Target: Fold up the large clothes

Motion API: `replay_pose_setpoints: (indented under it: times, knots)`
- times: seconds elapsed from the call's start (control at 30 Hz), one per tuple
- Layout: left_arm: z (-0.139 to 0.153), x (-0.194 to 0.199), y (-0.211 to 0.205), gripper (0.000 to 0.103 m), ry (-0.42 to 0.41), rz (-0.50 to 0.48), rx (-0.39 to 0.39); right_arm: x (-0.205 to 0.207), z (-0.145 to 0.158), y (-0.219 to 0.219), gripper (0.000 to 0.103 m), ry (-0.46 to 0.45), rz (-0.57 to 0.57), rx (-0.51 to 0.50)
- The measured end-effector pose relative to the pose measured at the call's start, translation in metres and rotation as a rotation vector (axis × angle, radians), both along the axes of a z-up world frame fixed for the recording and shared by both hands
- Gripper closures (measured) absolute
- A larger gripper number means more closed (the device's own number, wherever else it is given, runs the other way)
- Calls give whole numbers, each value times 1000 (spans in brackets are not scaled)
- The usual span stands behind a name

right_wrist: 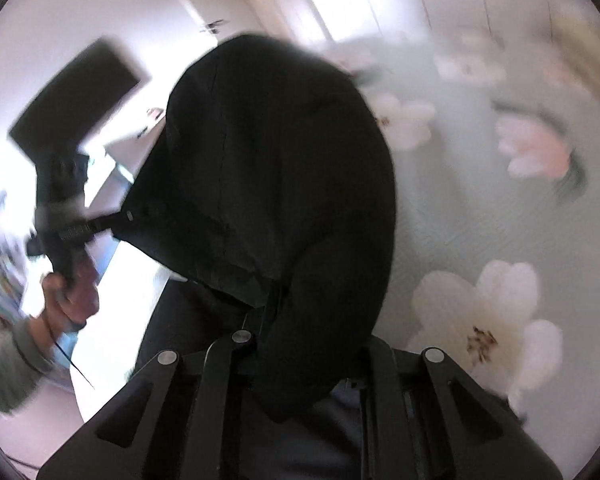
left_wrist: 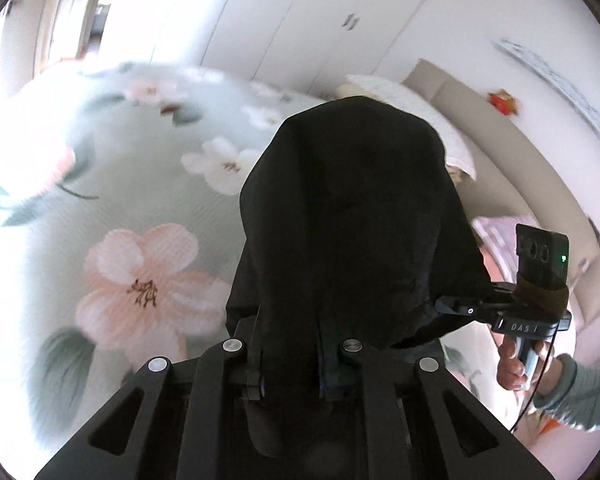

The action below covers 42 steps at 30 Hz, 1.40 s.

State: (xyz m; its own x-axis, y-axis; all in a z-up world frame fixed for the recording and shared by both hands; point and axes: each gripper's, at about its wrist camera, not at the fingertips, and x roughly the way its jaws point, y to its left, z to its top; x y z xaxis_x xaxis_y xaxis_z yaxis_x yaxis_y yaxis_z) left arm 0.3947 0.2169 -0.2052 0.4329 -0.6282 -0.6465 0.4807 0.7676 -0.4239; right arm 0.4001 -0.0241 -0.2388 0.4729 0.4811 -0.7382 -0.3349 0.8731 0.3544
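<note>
A large black garment [left_wrist: 348, 220] hangs lifted above the bed and drapes over my left gripper [left_wrist: 288, 344], which is shut on its edge; the fingertips are hidden in cloth. In the left wrist view my right gripper [left_wrist: 452, 306] grips the garment's right edge, held by a hand in a grey-green sleeve. In the right wrist view the same black garment [right_wrist: 276, 184] covers my right gripper [right_wrist: 300, 320], shut on it. My left gripper [right_wrist: 116, 218] shows there at the left, clamped on the cloth's far edge. That view is motion-blurred.
The bed [left_wrist: 112, 200] under the garment has a pale green cover with large pink and white flowers. White wardrobe doors [left_wrist: 300, 20] stand behind it. A beige headboard [left_wrist: 512, 152] and a white pillow [left_wrist: 412, 104] are at the right. A dark screen [right_wrist: 76, 96] is at the left.
</note>
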Motion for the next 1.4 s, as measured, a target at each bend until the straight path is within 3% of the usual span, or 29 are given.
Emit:
replay_pose_setpoints:
  times: [0.17, 0.27, 0.3, 0.33, 0.43, 0.53, 0.63, 0.7, 0.8, 0.83, 0.9, 0.97, 1.1, 1.2, 1.27, 1.3, 1.33, 1.4]
  knots:
    - [20, -112, 7, 85, -48, -64, 102, -100, 27, 35, 83, -95, 35, -159]
    - [-10, -165, 14, 80, 45, -87, 198, -153, 15, 42, 76, -85, 22, -291]
    - [-26, -176, 18, 80, 82, -74, 246, -163, 5, 41, 68, -63, 6, -325]
    - [-48, -187, 25, 81, 135, -46, 302, -170, -7, 37, 65, -33, -21, -372]
    - [-93, -200, 55, 84, 260, 48, 354, -187, -42, 14, 65, 86, -104, -463]
    - [-89, -207, 87, 85, 286, 146, 303, -201, -51, -18, 65, 174, -202, -430]
    - [-54, -207, 89, 85, 206, 161, 290, -209, -34, -35, 60, 203, -264, -343]
    - [-27, -202, 77, 84, 140, 136, 271, -206, -15, -35, 59, 210, -270, -231]
    - [9, -191, 45, 79, 54, 63, 236, -189, 13, -15, 51, 176, -222, -102]
    - [17, -187, 31, 73, 29, 38, 227, -183, 23, -3, 47, 151, -195, -73]
    - [22, -180, 10, 60, 4, 13, 226, -181, 34, 19, 42, 107, -155, -57]
    - [11, -173, -10, 60, 5, -26, 230, -167, 40, 46, 37, 74, -111, -62]
    - [-54, -173, -25, 60, 144, -72, 228, -157, 3, 87, 37, 116, -66, -111]
    - [-117, -188, -28, 60, 285, -71, 256, -161, -69, 99, 38, 259, -52, -204]
    - [-160, -200, -23, 62, 403, -67, 231, -176, -119, 96, 39, 369, -60, -246]
    - [-166, -205, -20, 62, 398, -41, 202, -184, -138, 90, 39, 395, -67, -226]
    - [-165, -207, -18, 62, 387, -22, 185, -193, -148, 85, 38, 366, -81, -193]
    - [-165, -206, -15, 61, 397, 0, 161, -199, -146, 87, 38, 327, -86, -211]
